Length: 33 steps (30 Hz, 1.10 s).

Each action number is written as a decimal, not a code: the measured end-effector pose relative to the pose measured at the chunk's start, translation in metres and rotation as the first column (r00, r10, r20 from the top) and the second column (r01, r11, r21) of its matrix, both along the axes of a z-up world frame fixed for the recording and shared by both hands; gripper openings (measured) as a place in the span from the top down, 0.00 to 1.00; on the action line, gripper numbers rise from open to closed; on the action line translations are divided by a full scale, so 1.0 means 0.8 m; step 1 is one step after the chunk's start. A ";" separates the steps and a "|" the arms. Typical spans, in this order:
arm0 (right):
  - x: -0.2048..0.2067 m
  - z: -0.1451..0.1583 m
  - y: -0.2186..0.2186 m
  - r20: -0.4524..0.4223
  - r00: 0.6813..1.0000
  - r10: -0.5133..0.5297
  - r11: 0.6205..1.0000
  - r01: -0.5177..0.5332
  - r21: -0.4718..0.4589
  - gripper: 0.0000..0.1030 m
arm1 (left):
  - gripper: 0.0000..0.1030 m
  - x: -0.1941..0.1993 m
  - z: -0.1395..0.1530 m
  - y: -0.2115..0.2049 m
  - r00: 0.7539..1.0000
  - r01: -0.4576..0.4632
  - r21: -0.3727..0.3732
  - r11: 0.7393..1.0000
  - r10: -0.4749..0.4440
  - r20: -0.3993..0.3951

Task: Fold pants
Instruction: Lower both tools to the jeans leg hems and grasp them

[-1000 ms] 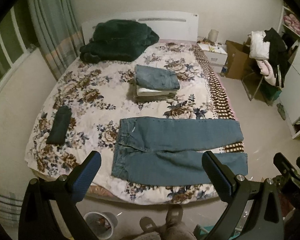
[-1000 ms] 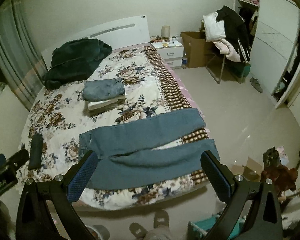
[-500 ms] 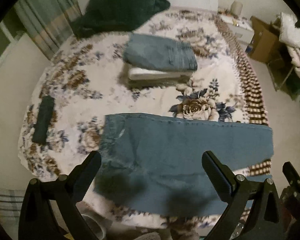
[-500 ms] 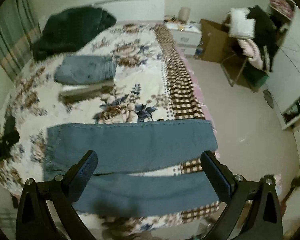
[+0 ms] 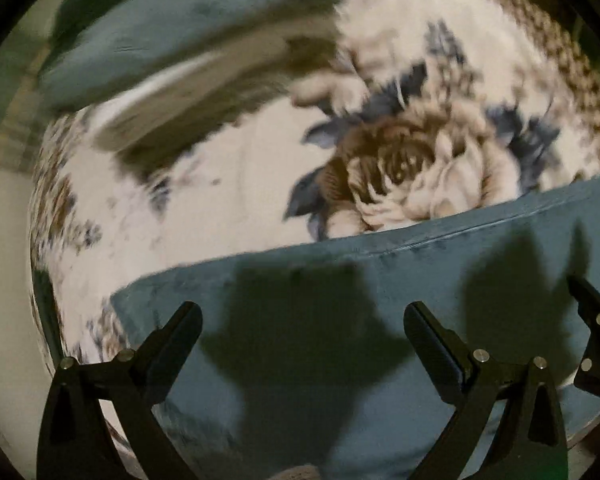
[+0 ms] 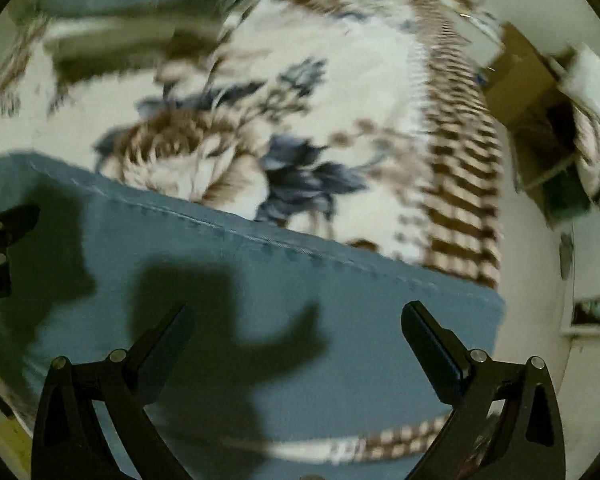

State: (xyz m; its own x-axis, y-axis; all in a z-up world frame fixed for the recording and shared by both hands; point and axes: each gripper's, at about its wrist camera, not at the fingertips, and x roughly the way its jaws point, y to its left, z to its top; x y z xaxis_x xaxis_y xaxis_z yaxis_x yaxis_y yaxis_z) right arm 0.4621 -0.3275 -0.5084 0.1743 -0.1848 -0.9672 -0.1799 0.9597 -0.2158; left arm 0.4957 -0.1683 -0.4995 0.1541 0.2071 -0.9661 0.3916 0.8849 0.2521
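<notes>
Denim jeans lay flat on the floral bedspread, directly below both grippers. Left gripper and right gripper hovered with jaws wide apart, holding nothing. A pinch might catch bedspread too, or only one layer.

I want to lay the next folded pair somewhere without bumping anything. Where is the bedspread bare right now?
Bare bedspread lies between the spread jeans and the folded stack, around the big printed rose. In the right wrist view the checked border strip beyond the jeans' far edge is also free. The near edge is crowded: the jeans cover it.
</notes>
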 end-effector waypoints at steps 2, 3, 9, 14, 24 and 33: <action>0.011 -0.041 0.015 -0.040 0.997 0.073 0.997 -0.073 -0.017 0.00 | 0.00 0.012 -0.028 -0.011 0.998 0.056 0.031 0.998 -0.056 -0.021; 0.013 -0.056 0.019 -0.063 0.993 0.095 0.995 -0.097 -0.024 0.00 | 0.00 0.016 -0.040 -0.011 0.996 0.081 0.040 0.996 -0.079 -0.036; 0.030 -0.099 0.009 -0.140 0.976 0.169 0.984 -0.176 -0.038 0.00 | 0.00 0.031 -0.067 0.011 0.985 0.144 0.025 0.989 -0.141 -0.101; 0.041 -0.106 -0.035 -0.188 0.972 0.139 0.986 -0.155 -0.070 0.00 | 0.00 0.055 -0.081 0.012 0.978 0.157 -0.012 0.988 -0.157 -0.138; 0.075 -0.142 -0.064 -0.310 0.938 0.156 0.988 -0.145 0.059 0.04 | 0.31 0.082 -0.111 0.050 0.946 0.157 -0.181 0.971 -0.201 -0.256; 0.069 -0.100 -0.046 -0.261 0.948 0.182 0.981 -0.157 0.113 0.84 | 0.92 0.078 -0.081 0.099 0.952 0.174 -0.266 0.948 -0.231 -0.203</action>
